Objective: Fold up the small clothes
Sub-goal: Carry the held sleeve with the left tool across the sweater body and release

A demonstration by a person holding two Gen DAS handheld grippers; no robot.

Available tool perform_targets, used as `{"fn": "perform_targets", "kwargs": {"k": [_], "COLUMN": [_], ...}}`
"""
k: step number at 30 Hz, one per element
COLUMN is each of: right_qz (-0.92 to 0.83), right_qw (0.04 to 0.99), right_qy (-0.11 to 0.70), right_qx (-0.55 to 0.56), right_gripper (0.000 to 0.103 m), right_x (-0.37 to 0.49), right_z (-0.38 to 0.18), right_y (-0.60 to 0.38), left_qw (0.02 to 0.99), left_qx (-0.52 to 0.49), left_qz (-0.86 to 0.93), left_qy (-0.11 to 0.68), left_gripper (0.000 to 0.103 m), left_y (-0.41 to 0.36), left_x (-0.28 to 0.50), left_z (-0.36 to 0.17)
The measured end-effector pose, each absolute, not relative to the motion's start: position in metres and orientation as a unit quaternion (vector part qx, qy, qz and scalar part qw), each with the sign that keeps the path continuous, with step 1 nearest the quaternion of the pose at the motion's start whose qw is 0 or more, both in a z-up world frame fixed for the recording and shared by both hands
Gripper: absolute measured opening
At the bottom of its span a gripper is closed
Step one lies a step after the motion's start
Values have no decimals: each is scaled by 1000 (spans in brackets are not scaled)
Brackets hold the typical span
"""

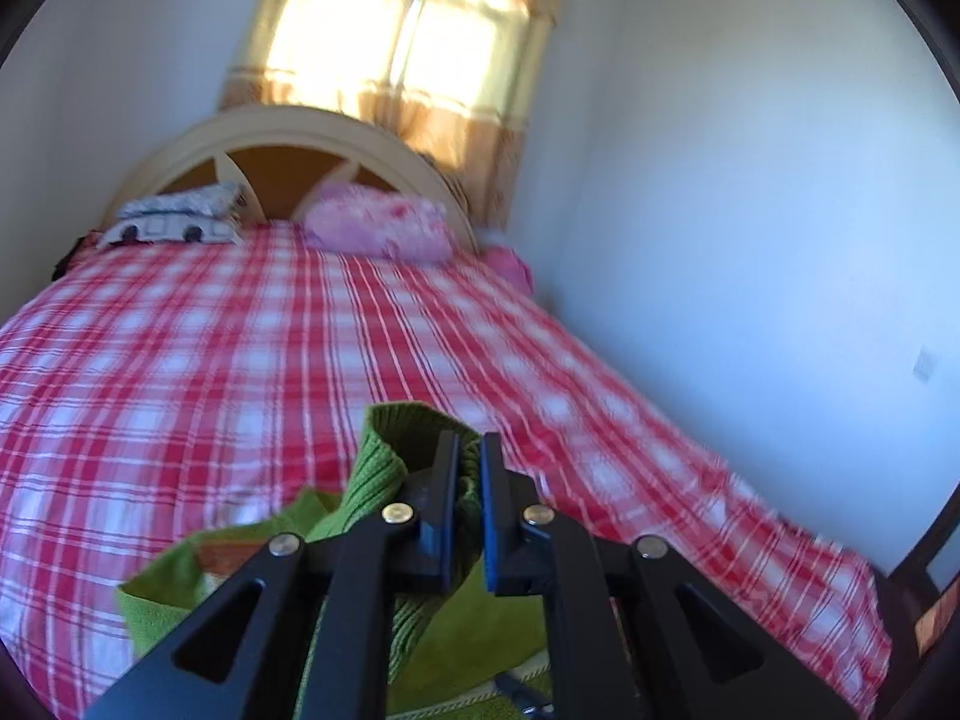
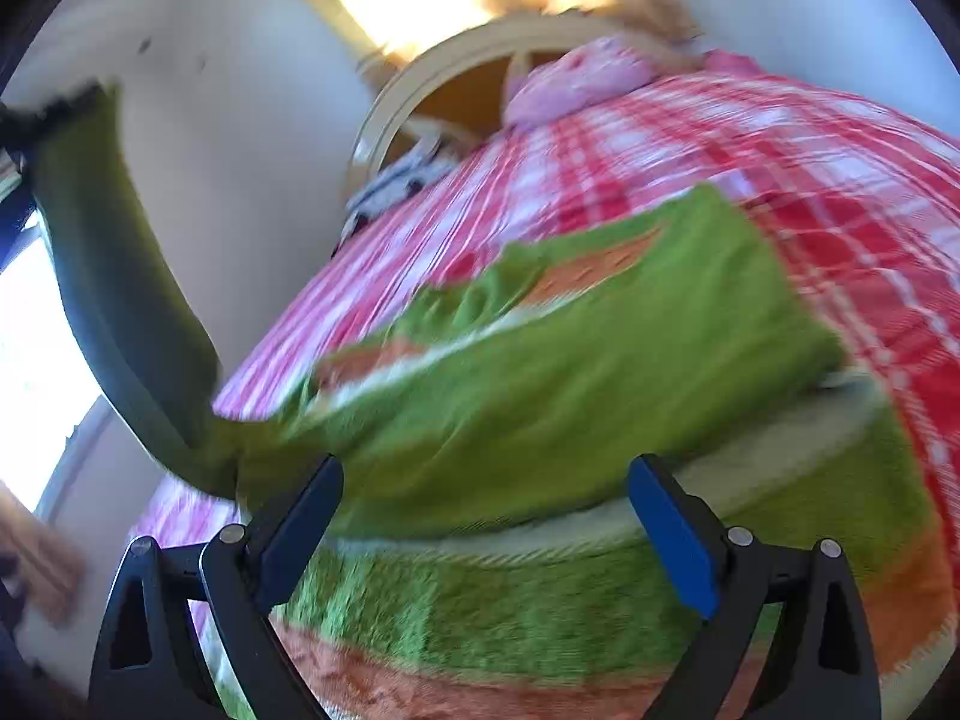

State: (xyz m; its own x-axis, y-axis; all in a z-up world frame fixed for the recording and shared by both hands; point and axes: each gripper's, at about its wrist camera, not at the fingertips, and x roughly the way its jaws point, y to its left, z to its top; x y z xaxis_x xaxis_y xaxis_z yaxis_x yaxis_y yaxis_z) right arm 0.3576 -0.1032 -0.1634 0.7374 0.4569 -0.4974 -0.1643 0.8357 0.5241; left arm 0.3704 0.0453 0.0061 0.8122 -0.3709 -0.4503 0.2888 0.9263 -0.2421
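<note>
— Left view?
— Left gripper (image 1: pixel 469 483) pinching the green knitted sweater's ribbed cuff (image 1: pixel 414 450) above the red-checked bedsheet (image 1: pixel 240 360).
— Right view?
— Right gripper (image 2: pixel 486 516) spread over the sweater body (image 2: pixel 570 372); sleeve (image 2: pixel 114 276) lifted left, cream headboard (image 2: pixel 432 78) beyond.

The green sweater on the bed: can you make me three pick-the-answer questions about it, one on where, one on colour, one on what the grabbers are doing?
1. What does the green sweater lie on?
A. a wooden floor
B. a checked bedspread
C. a chair

2. What colour is the checked bedspread?
A. red and white
B. blue and yellow
C. plain black

3. What is the left gripper doing?
A. hanging open over nothing
B. holding a pillow
C. pinching the sweater's ribbed cuff

Answers:
1 B, the sweater's body spreads over the bedspread in the right wrist view.
2 A, red and white squares cover the whole bed.
3 C, the ribbed cuff sticks up between its closed fingers, while the right gripper is spread wide above the sweater.
</note>
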Motion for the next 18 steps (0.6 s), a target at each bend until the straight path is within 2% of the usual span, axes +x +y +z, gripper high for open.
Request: {"fn": "perform_targets", "kwargs": {"k": [4,7,8,11,13,15,18], "right_qz": [132,122,122,124,126,128,134], "right_qw": [910,911,911,909,907,906,904], "right_qy": [283,271,270,272,276,279,284], "right_qx": [273,286,288,291,293,293,290], "right_gripper": [97,98,98,98,98,98,98], "right_x": [350,348,348,349,349,350,352], "right_z": [-161,-159,-159,-160,-161,-162,-163], "right_y": [-128,-136,-137,-141,-142,-142,-141], "left_qw": [941,937,937,944,951,955,942], "left_qx": [-41,-32,-29,-16,12,51,77], "left_qz": [-162,-154,-150,-131,-99,-30,69], "left_qy": [294,313,313,302,293,290,319], "left_gripper": [15,36,47,62,66,76,79], "left_y": [17,17,17,38,62,92,136], "left_x": [391,385,382,364,347,334,327], "left_z": [-35,-55,-57,-66,-73,-87,-115]}}
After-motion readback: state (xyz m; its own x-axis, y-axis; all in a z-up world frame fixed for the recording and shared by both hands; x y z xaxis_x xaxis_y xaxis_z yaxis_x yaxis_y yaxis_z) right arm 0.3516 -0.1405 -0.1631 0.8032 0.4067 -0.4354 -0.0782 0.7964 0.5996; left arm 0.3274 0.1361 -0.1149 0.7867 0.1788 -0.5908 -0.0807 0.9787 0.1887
